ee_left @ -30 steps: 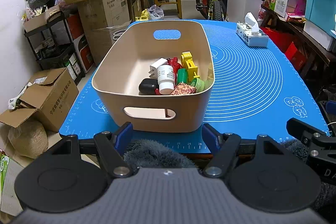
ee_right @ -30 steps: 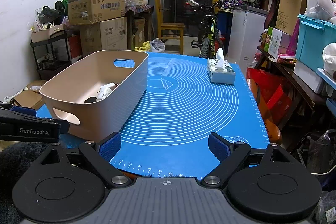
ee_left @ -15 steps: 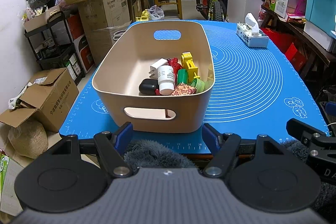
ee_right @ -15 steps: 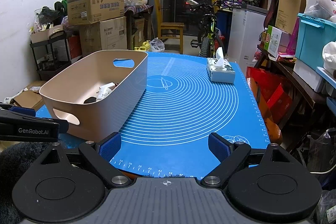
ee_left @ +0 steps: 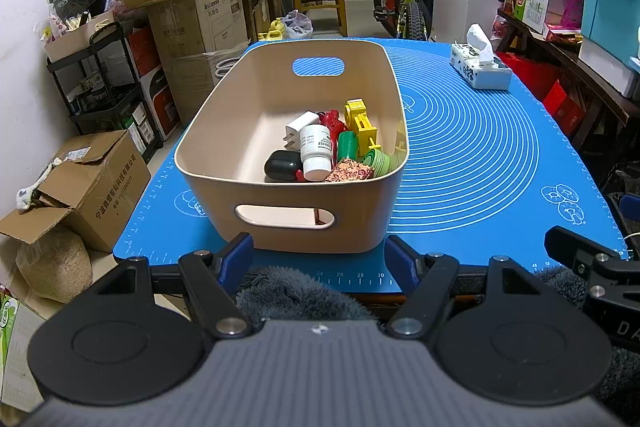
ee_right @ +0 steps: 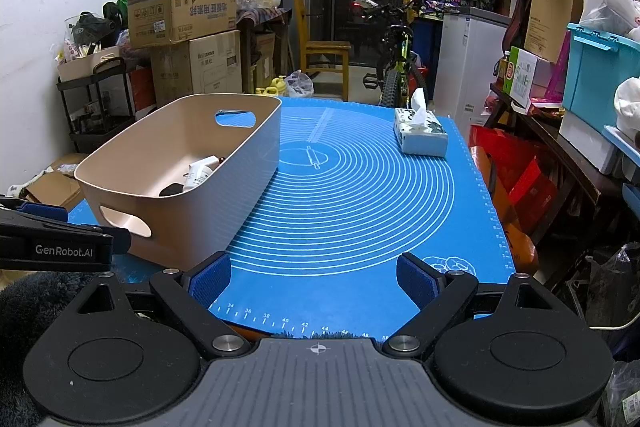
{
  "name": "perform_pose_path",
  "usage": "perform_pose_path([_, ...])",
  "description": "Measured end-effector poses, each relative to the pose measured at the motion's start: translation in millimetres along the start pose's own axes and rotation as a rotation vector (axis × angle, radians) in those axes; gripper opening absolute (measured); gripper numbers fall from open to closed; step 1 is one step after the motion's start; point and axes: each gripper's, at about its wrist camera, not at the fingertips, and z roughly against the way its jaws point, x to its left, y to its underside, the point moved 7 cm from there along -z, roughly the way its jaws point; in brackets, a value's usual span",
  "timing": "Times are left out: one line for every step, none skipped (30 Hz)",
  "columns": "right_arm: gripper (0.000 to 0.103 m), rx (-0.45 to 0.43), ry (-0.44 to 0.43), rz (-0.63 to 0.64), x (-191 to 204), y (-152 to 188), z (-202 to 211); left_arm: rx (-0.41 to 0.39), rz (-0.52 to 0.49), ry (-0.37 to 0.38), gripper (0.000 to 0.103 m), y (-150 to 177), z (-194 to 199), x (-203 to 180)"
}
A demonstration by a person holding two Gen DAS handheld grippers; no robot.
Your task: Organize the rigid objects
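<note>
On left claw [ee_right: 56, 227]: "GenRobot.AI"

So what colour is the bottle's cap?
White, like the bottle; clearest in the left wrist view.

"GenRobot.AI" on left hand-held gripper [ee_right: 64, 247]

Both cams face bin [ee_left: 288, 227], mat [ee_right: 360, 195].
</note>
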Motion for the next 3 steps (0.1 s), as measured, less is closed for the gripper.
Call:
perform_pose_path([0.091, 0.000, 0.000, 0.000, 0.0, -0.1, 0.1, -0.003, 0.000, 0.000, 0.073, -0.3, 0.3, -0.2])
perform_pose_path([0.091, -0.001, 0.000, 0.000, 0.3, 0.0, 0.3, -0.006, -0.001, 0.000, 0.073, -0.6, 0.9, -0.6])
perform_pose_path([0.091, -0.001, 0.000, 0.000, -0.1, -0.2, 0.1, -0.007, -0.003, -0.001, 0.073, -0.4, 1.3, -0.8])
